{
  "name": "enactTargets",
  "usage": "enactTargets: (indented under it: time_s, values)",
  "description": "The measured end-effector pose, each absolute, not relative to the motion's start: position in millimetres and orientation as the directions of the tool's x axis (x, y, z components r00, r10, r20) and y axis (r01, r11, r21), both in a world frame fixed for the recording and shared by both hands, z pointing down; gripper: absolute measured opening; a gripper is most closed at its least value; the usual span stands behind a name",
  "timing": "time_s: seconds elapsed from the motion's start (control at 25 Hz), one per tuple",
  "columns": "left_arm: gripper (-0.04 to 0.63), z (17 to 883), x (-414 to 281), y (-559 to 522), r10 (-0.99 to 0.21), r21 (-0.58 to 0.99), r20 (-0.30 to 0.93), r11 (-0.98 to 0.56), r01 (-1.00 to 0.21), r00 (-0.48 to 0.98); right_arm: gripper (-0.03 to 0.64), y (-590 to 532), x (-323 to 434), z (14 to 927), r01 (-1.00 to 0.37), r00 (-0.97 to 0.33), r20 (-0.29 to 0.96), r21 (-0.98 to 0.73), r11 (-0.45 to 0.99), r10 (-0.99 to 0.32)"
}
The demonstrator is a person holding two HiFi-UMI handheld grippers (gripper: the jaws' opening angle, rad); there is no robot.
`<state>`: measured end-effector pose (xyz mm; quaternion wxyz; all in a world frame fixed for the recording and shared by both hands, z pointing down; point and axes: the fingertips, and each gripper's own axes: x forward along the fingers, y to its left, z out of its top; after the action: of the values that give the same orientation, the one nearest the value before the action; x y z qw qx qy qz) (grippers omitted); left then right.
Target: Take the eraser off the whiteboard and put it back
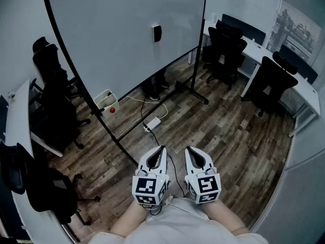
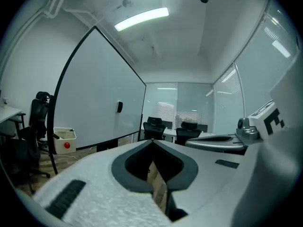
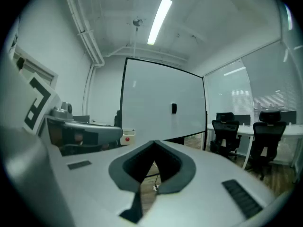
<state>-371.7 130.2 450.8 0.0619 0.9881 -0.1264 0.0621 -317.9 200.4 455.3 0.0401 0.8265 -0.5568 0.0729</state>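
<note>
A small black eraser clings to the large whiteboard across the room, also visible as the eraser in the left gripper view and the eraser in the right gripper view. Both grippers are held low, close to the person's body, far from the board. My left gripper is shut with nothing in it, tips meeting. Beside it my right gripper is also shut and empty, its tips touching.
The whiteboard stands on a black wheeled frame. A white box with a red knob and a power strip with cables lie on the wood floor. Black office chairs and white desks stand right; more chairs stand left.
</note>
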Motion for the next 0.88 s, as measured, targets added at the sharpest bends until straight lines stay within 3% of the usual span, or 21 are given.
enactTargets:
  time_s: [0.88]
  values:
    - [0.017,471.1,-354.2,115.9,-0.23,0.14,0.166,-0.957,-0.254,0.959,0.028,187.8,-308.1,482.6,-0.924,0.347,0.227,-0.084,-0.373,-0.91]
